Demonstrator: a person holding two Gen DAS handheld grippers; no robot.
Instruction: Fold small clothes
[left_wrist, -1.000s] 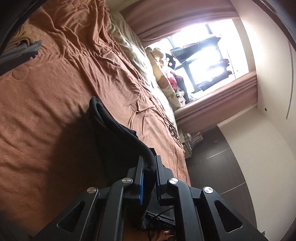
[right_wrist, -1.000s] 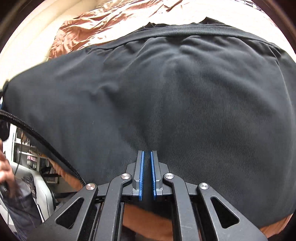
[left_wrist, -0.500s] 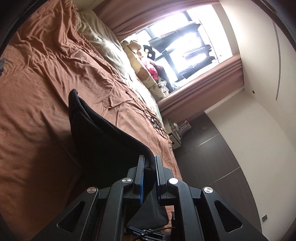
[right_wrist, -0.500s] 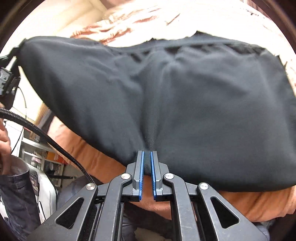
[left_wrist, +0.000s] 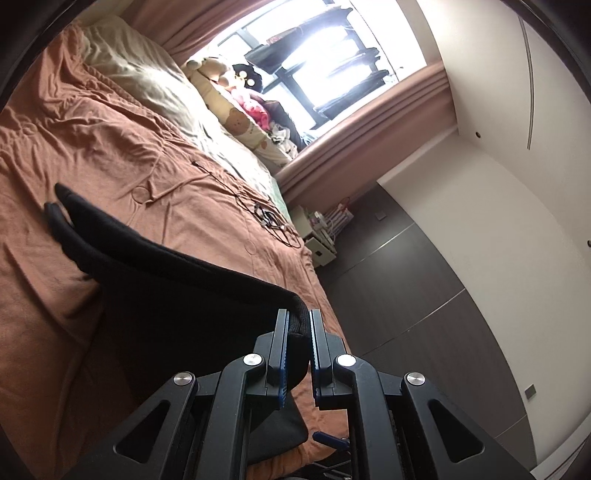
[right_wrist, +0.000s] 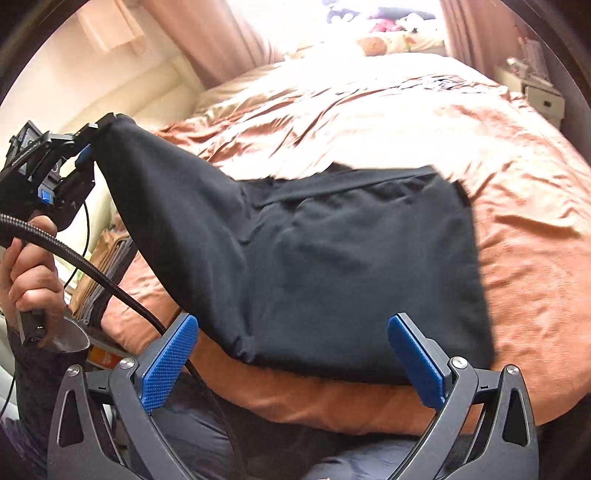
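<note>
Currently the fold is at a one-sided stage: one corner of the black garment (right_wrist: 332, 266) is raised and the other is let go. At the left of the right wrist view, the left gripper (right_wrist: 86, 142), carried in the person's left hand (right_wrist: 31, 266), is clamped on the garment's left corner and holds it above the bed (right_wrist: 517, 258); the left wrist view confirms cloth pinched between its closed pads. From that corner the fabric slopes down to the right and lies flat on the brown bedcover (left_wrist: 110, 147), near the bed's near edge. A stack of folded clothes (right_wrist: 107, 266) sits at the bed's left edge, below the raised corner. Further right, the right gripper (right_wrist: 295, 354) has its jaws opening wide; its blue pads (right_wrist: 170, 358) stand clear on either side of the garment's near hem, and no cloth is pressed between them.

Judged from this, the step in hand is the turning of the left side over the body of the garment. The next move calls for carrying the raised corner across toward the right edge of the garment, laying it down evenly, then releasing it. The right gripper is free to steady or smooth the flat part
</note>
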